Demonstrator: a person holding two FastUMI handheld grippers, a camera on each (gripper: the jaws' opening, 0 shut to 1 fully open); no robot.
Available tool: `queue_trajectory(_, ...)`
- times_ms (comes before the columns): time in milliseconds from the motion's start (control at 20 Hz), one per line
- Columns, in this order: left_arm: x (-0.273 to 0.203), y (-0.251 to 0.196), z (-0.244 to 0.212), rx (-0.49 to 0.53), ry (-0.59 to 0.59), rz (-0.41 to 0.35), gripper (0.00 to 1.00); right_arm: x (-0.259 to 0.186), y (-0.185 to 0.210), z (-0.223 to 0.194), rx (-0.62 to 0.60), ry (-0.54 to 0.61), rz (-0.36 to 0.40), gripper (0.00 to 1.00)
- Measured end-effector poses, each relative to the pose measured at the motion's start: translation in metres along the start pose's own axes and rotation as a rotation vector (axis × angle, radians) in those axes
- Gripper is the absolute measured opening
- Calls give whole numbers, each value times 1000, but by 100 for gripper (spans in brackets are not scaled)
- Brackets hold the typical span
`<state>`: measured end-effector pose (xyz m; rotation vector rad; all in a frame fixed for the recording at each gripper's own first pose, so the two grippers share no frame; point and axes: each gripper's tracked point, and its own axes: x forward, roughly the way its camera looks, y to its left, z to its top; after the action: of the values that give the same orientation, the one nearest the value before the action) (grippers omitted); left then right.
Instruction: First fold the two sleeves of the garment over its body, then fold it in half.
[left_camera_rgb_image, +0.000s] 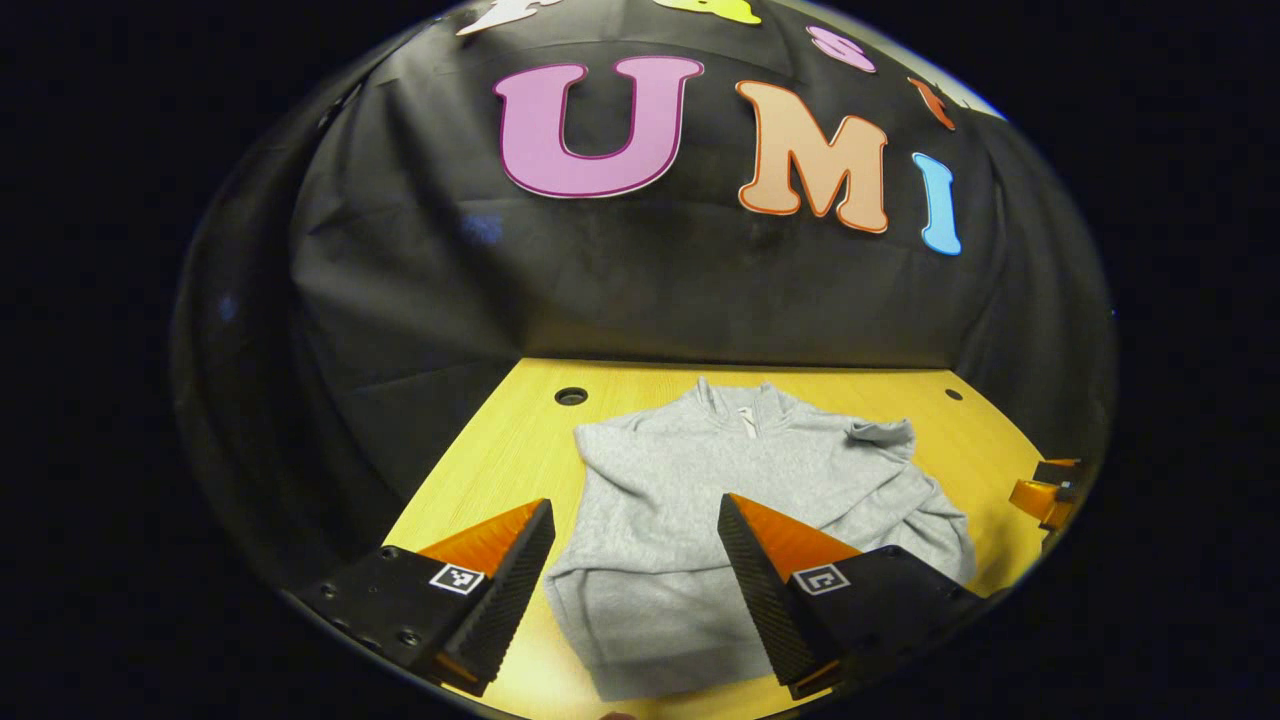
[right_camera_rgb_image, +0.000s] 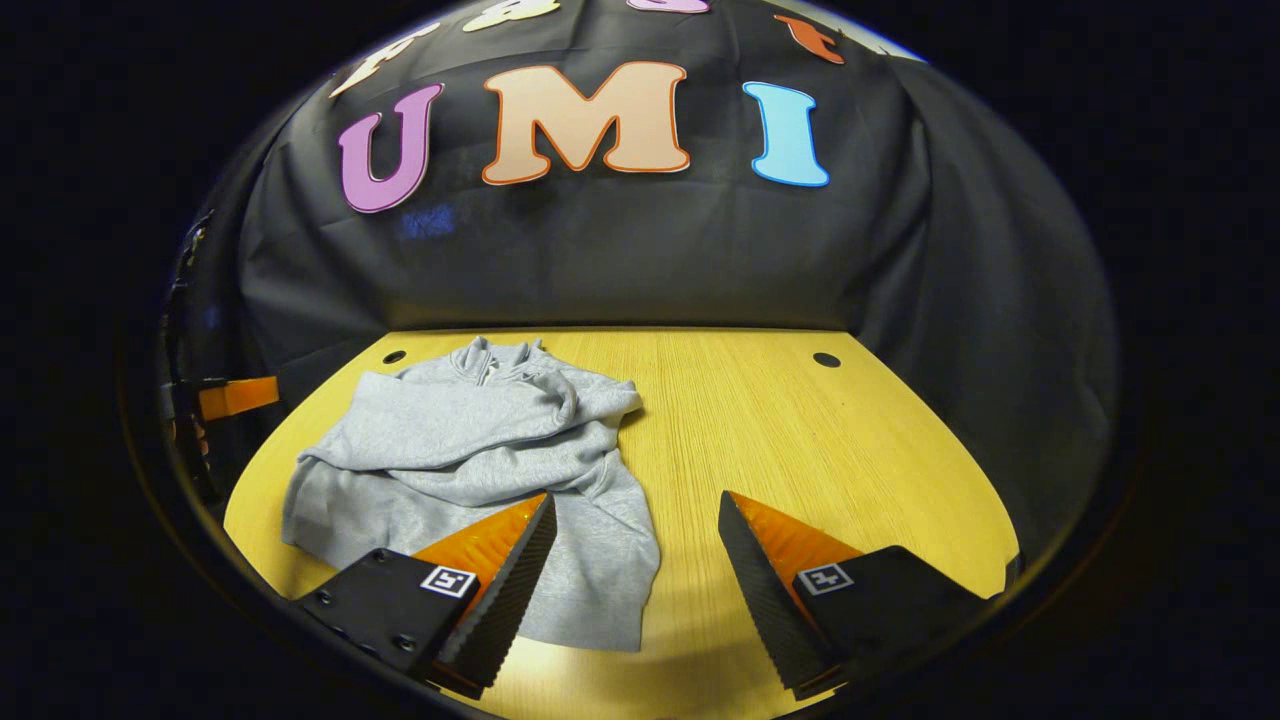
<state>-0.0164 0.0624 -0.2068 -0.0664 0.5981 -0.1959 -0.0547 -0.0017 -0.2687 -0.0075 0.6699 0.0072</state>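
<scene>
A grey sweatshirt lies flat on the yellow wooden table, collar toward the back wall. Its sleeves are folded across the body, one cuff bunched near the shoulder. My left gripper hovers open above the lower half of the garment, nothing between its fingers. In the right gripper view the same sweatshirt sits at the left, and my right gripper stands open over its right hem edge and the bare table. The other gripper shows at the right edge of the left gripper view.
The black cloth wall closes the table's far side and both flanks. Round holes sit near the table's back corners. The left gripper juts in at the left edge of the right gripper view.
</scene>
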Motion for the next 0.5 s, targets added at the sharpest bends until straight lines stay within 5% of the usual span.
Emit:
queue_trajectory(250, -5, 10, -42, 3, 93, -67, 96, -6, 18, -8, -8, 7, -53, 100)
queue_trajectory(500, -15, 14, -94, -35, 188, -56, 96, -6, 32, -26, -25, 55, -31, 100)
